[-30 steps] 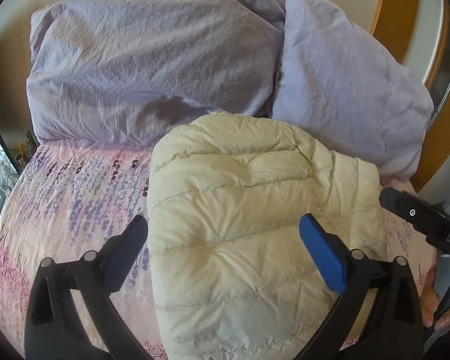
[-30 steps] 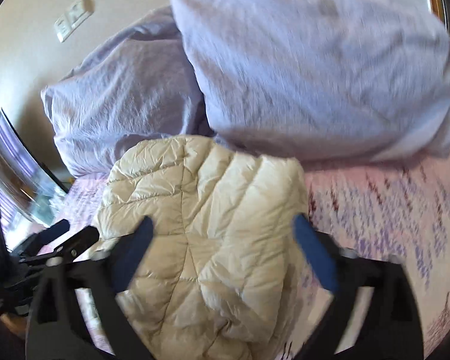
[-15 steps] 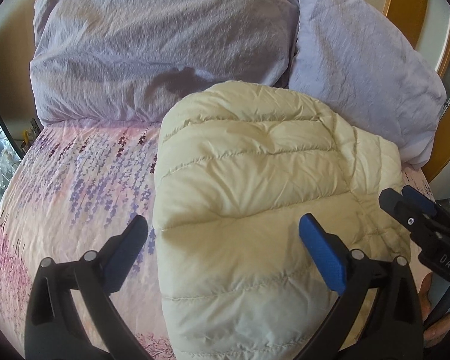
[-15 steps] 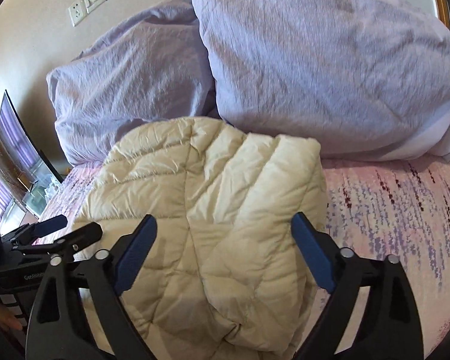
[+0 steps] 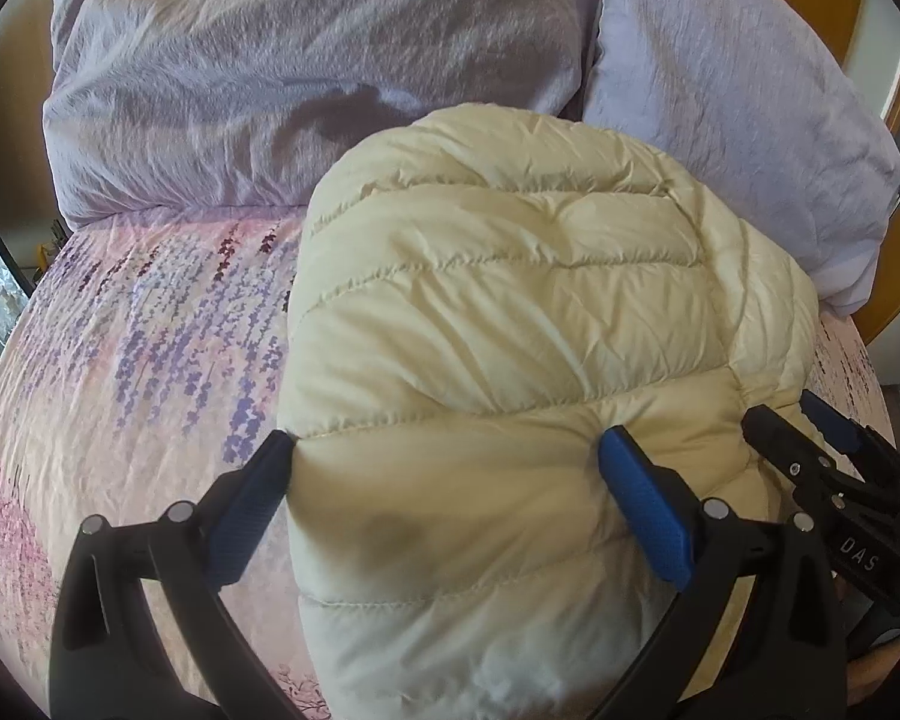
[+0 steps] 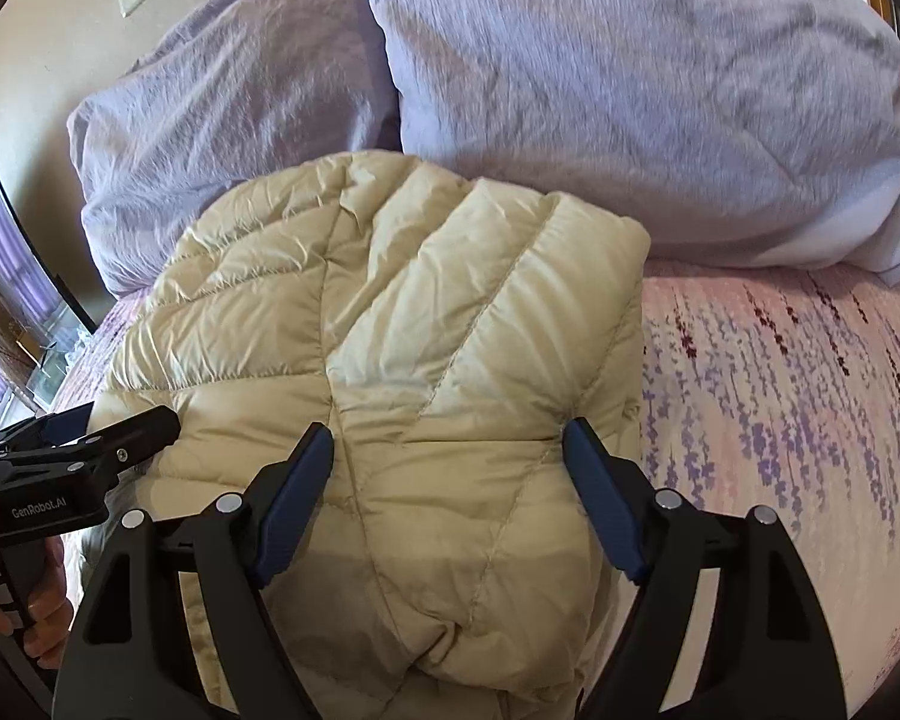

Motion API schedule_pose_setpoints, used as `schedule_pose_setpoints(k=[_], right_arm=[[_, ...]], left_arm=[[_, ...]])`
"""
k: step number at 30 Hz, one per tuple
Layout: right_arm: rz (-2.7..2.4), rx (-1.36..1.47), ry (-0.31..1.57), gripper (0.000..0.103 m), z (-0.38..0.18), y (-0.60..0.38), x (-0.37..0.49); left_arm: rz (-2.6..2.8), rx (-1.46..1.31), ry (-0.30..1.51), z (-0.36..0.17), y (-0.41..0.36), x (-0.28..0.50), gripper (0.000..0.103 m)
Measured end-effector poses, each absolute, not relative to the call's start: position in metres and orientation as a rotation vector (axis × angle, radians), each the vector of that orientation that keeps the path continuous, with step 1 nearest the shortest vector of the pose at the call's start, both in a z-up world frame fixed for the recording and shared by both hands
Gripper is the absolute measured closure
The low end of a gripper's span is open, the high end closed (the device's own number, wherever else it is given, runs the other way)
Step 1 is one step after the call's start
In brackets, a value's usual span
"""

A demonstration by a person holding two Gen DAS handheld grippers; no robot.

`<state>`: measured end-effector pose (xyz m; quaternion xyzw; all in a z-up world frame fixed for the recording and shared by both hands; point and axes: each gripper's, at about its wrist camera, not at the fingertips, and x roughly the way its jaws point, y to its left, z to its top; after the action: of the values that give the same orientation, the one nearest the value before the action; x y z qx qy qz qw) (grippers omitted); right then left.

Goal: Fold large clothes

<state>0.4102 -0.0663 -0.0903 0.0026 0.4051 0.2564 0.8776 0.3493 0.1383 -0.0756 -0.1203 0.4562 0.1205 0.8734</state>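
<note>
Left gripper [image 5: 444,468] jaws spread wide, straddling the near left edge of the cream quilted puffer jacket [image 5: 510,360]; pads touch or press the fabric, nothing pinched. Jacket lies as a folded bundle on the pink floral bedsheet [image 5: 120,360], its far edge against the lilac crumpled duvet [image 5: 270,90] and lilac pillow [image 6: 630,90]. Right gripper [image 6: 447,462] also spread, over the near right side of the jacket, grasping nothing. Risk: the puffy down could spring back and open the fold; slick shell may slide on the sheet if pushed.
</note>
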Motion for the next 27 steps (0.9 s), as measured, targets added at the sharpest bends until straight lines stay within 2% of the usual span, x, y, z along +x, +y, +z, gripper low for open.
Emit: schedule_pose_setpoints(k=[10,15,25,27], right_arm=[[0.52,0.023,0.897,0.022,-0.106,-0.067,0.418],[0.508,0.047,0.926,0.016,-0.111,-0.069,0.422],[0.499,0.021,0.947,0.014,-0.109,-0.064,0.427],[0.498,0.009,0.939,0.011,-0.104,-0.065,0.426]], left_arm=[[0.26,-0.246,0.988,-0.089,0.137,0.355,0.002],[0.262,-0.257,1.003,-0.093,0.137,0.357,0.002],[0.263,-0.274,1.022,-0.096,0.137,0.356,0.002],[0.259,-0.288,1.015,-0.091,0.141,0.353,0.002]])
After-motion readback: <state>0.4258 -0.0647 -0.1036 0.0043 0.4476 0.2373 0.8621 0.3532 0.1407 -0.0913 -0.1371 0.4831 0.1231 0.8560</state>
